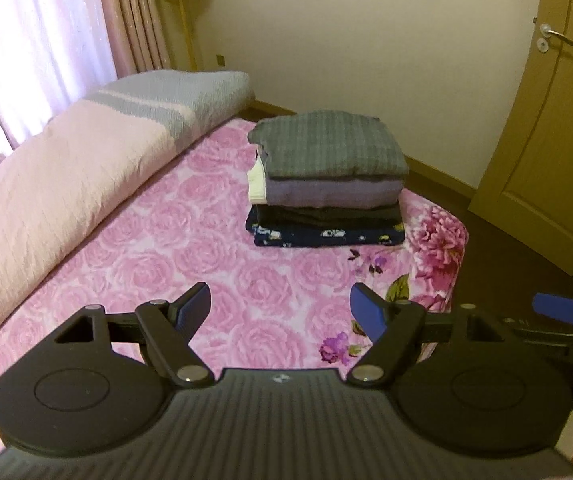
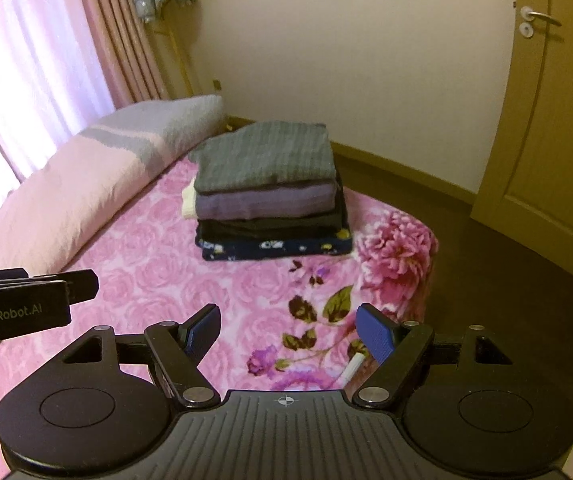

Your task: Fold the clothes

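A stack of folded clothes (image 1: 326, 180) sits on the pink rose-print bed (image 1: 190, 264) near its far right corner. A rolled pink quilted duvet (image 1: 58, 184) lies along the bed's left side, well apart from the stack.

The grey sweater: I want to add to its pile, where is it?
In both wrist views, the grey sweater tops the folded stack on the floral bedspread, right of the pink quilt.
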